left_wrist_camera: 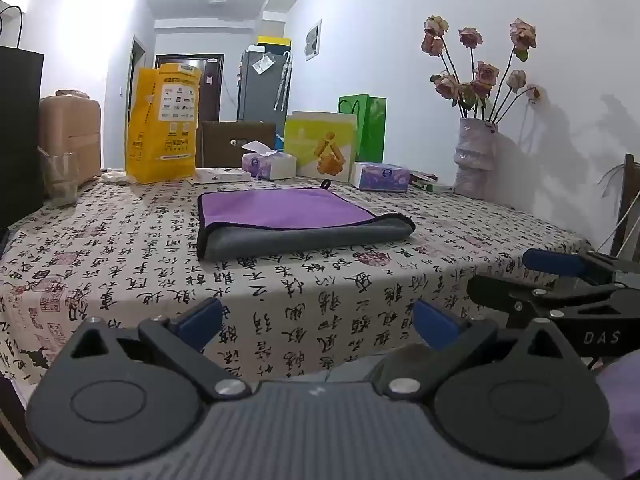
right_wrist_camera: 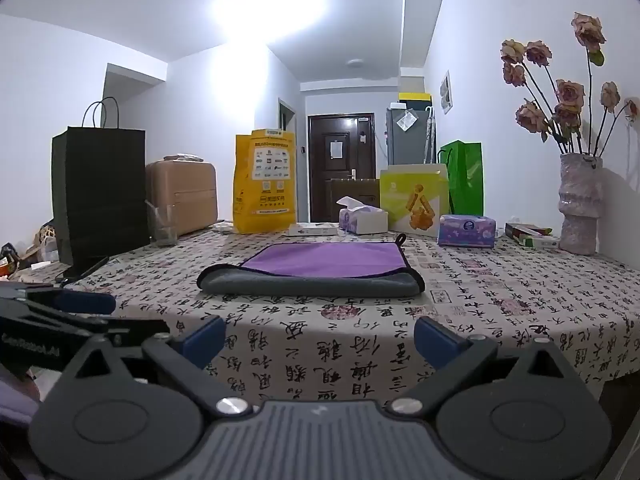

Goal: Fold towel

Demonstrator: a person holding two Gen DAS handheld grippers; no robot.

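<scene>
A towel [left_wrist_camera: 288, 216], purple on top and grey underneath with a dark trim, lies folded flat in the middle of the table with calligraphy-print cloth [left_wrist_camera: 120, 248]. It also shows in the right wrist view [right_wrist_camera: 320, 268], its grey fold facing me. My left gripper [left_wrist_camera: 316, 320] is open and empty, held off the table's near edge. My right gripper [right_wrist_camera: 320, 338] is open and empty too, near the same edge. The right gripper shows at the right of the left wrist view [left_wrist_camera: 568, 280]; the left one shows at the left of the right wrist view [right_wrist_camera: 60, 312].
Along the table's back stand a yellow bag [left_wrist_camera: 164, 128], tissue boxes [left_wrist_camera: 268, 164], a green bag [left_wrist_camera: 368, 128], a vase of dried roses [left_wrist_camera: 476, 156], a glass [left_wrist_camera: 60, 180] and a black bag [right_wrist_camera: 100, 192]. A chair [left_wrist_camera: 628, 208] stands at the right.
</scene>
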